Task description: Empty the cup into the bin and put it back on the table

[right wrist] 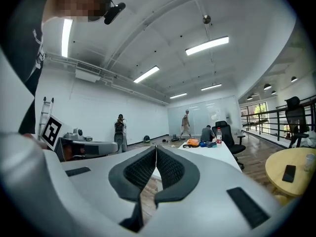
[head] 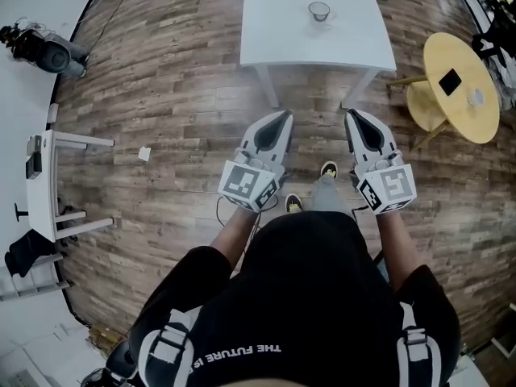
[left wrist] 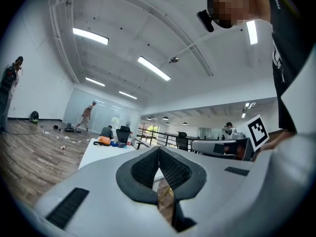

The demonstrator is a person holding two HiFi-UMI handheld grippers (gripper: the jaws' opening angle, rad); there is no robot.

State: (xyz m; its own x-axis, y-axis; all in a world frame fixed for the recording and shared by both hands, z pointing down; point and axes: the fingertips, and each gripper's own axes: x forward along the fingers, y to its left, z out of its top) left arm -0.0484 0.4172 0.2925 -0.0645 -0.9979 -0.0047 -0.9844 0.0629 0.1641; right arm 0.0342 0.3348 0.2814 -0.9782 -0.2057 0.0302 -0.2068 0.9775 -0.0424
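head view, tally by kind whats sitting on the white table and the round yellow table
cups: 2, a clear cup on the white rectangular table and a small pale cup on the round yellow wooden table
phones: 1, a flat black phone on the yellow table
total: 3

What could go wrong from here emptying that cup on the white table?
The left tongs and right tongs are shut; reaching the cup like that might tip it on the white table. No bin shows in any view, so hunting for one with cup in hand may spill it.
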